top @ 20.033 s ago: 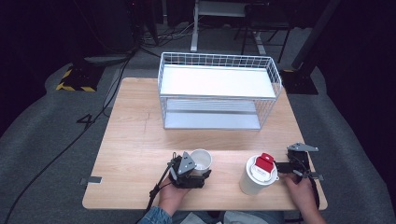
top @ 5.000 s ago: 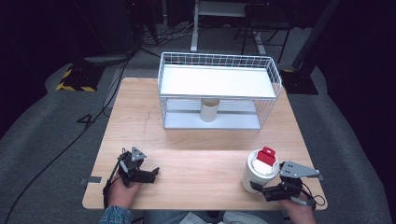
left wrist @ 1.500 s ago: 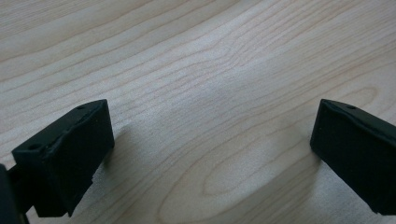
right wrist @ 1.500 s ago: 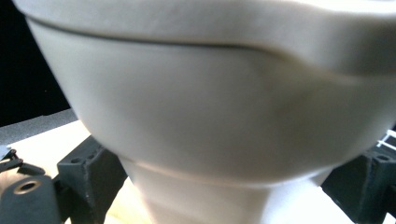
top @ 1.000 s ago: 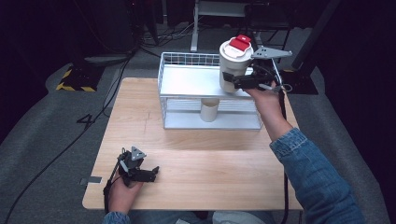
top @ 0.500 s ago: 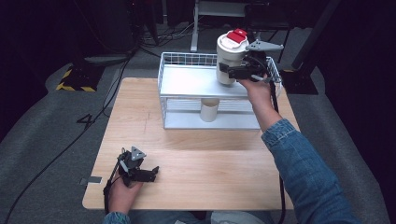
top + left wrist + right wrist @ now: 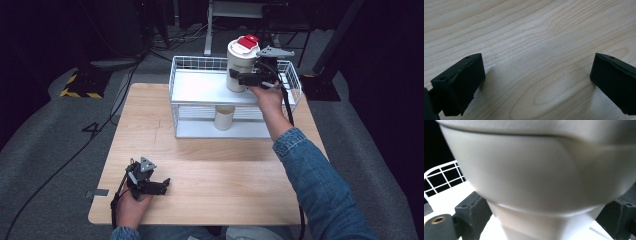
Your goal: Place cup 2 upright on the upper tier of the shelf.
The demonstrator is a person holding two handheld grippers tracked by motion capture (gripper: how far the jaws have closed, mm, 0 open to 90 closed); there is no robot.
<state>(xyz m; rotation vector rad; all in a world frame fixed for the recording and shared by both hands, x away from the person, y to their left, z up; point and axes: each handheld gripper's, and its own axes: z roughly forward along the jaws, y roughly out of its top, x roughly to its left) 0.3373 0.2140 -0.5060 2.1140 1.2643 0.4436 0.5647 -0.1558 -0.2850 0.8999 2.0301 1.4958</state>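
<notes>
A white jar with a red lid [image 7: 241,65] is held upright over the top shelf of the white wire rack [image 7: 200,86], with my right gripper [image 7: 239,78] shut on its side. In the right gripper view the jar's white body [image 7: 536,177] sits between the two black jaws, above the white shelf. A white cup [image 7: 224,117] stands on the rack's lower shelf. My left gripper [image 7: 160,185] rests on the wooden table [image 7: 210,170] near the front left, open, with bare wood [image 7: 536,75] between its jaws.
The wire rack stands at the table's back, with a raised wire rim around its top shelf. A sleeved forearm [image 7: 305,170] reaches across the right side of the table. Dark floor, cables and a desk frame lie beyond the table.
My right gripper has carried the jar leftward and lower, bringing it over the rack's top shelf. Left gripper has stayed still on the table.
</notes>
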